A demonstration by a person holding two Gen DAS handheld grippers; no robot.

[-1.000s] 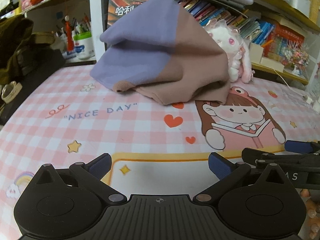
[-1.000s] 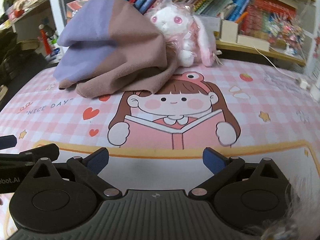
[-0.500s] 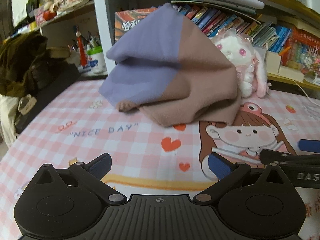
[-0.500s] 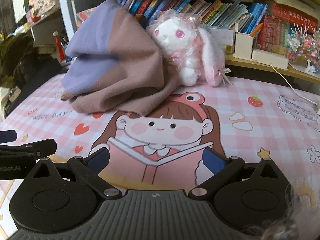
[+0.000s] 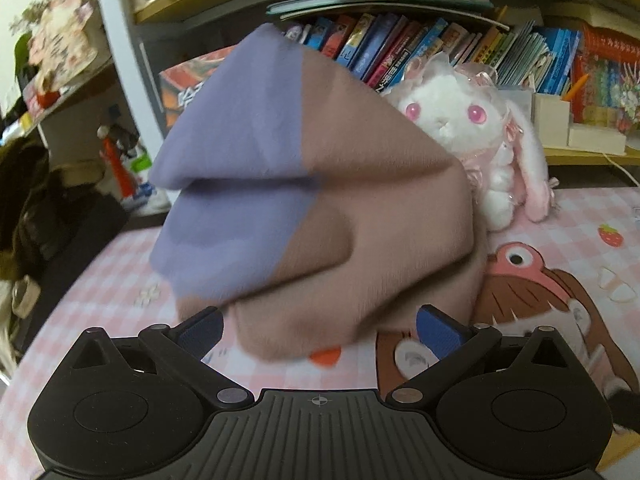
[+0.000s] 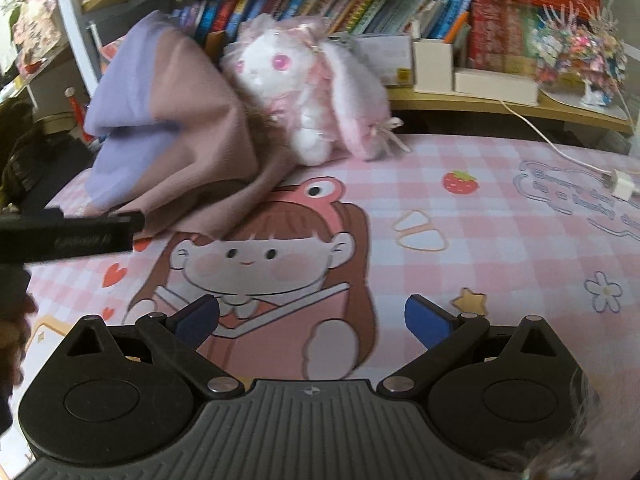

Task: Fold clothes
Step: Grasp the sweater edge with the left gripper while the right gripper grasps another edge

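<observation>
A crumpled purple and brown garment (image 5: 312, 208) lies heaped on the pink checked mat (image 5: 104, 288) at the back, against the shelf. My left gripper (image 5: 318, 326) is open and empty, its fingertips right at the garment's front hem. In the right wrist view the garment (image 6: 168, 144) is at the far left, and the left gripper's body (image 6: 68, 236) reaches in toward it. My right gripper (image 6: 312, 320) is open and empty above the cartoon girl print (image 6: 256, 264), well short of the garment.
A white plush rabbit (image 6: 312, 92) sits just right of the garment. Behind it runs a shelf of books (image 6: 360, 4) and small boxes (image 6: 436, 64). A white cable and plug (image 6: 616, 184) lie at the far right. Dark clothes (image 5: 28, 216) hang at the left.
Both grippers have moved forward toward the garment. The left one now has its fingertips at the hem; the right one has moved over the girl print. Both stay open.
</observation>
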